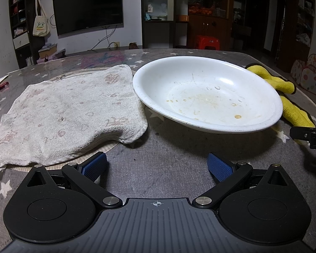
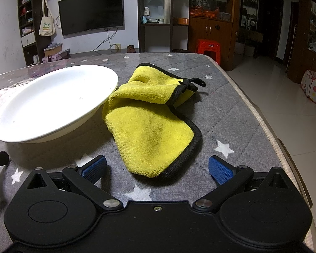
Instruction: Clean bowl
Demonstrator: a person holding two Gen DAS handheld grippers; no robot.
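A shallow white bowl (image 1: 208, 94) with yellowish stains and droplets inside sits on the grey star-patterned table (image 1: 168, 164). In the right wrist view the same bowl (image 2: 52, 103) lies at the left. A yellow cloth with black trim (image 2: 151, 124) lies crumpled just right of the bowl, touching its rim; the cloth (image 1: 284, 92) peeks out behind the bowl in the left wrist view. My left gripper (image 1: 157, 167) is open and empty, a little short of the bowl. My right gripper (image 2: 157, 168) is open, its blue pads on either side of the cloth's near end.
A worn white towel (image 1: 65, 111) lies flat left of the bowl. The table's right edge (image 2: 269, 130) drops to a tiled floor. A red stool (image 2: 208, 48), a wall television (image 2: 90, 10) and shelves stand beyond the table.
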